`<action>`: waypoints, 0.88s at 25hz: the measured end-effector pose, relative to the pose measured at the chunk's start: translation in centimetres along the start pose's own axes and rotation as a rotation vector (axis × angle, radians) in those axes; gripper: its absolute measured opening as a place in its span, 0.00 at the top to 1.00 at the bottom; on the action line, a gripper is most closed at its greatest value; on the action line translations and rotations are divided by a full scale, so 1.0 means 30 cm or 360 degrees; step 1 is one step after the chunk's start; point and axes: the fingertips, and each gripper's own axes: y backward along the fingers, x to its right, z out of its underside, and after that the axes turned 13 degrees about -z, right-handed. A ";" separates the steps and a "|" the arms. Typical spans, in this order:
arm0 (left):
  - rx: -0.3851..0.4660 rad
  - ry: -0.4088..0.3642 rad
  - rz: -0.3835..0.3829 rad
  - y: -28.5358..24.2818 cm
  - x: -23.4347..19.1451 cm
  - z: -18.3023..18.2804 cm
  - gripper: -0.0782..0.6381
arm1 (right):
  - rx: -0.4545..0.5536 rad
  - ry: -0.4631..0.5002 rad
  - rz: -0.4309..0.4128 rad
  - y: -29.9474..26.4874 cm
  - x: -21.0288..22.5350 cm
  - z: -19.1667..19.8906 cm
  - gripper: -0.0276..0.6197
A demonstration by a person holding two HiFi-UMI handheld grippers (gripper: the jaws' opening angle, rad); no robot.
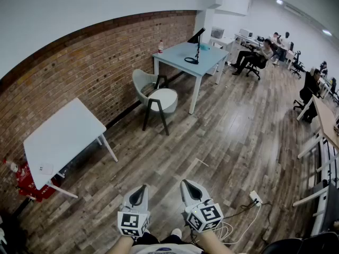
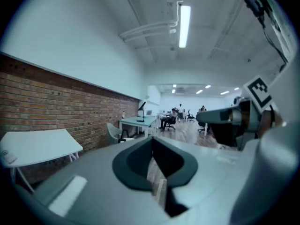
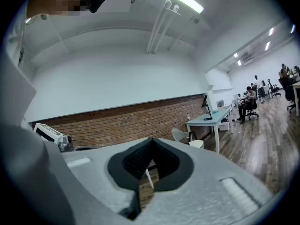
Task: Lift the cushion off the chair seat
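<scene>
A pale chair with dark legs stands by the brick wall, far ahead of me. A white round cushion lies on its seat. The same chair is small in the left gripper view, and the chair with its cushion shows in the right gripper view. My left gripper and right gripper are side by side near my body, low in the head view. Both are shut with nothing between the jaws, well short of the chair.
A white table stands at the left by the brick wall. A light blue desk with a lamp and bottle is behind the chair. People sit at desks at the far right. A power strip with cables lies on the wood floor.
</scene>
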 end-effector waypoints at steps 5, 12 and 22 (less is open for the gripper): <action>0.0018 -0.0002 -0.0021 -0.036 0.111 -0.043 0.90 | -0.0008 0.0058 -0.0019 0.070 0.085 -0.042 0.96; 0.0006 -0.0039 0.0041 -0.075 0.220 -0.049 0.90 | -0.0002 0.0014 0.0015 0.123 0.155 -0.043 0.96; -0.0012 -0.0029 0.0032 -0.139 0.297 -0.035 0.90 | -0.0022 -0.0012 -0.0063 0.155 0.242 -0.033 0.96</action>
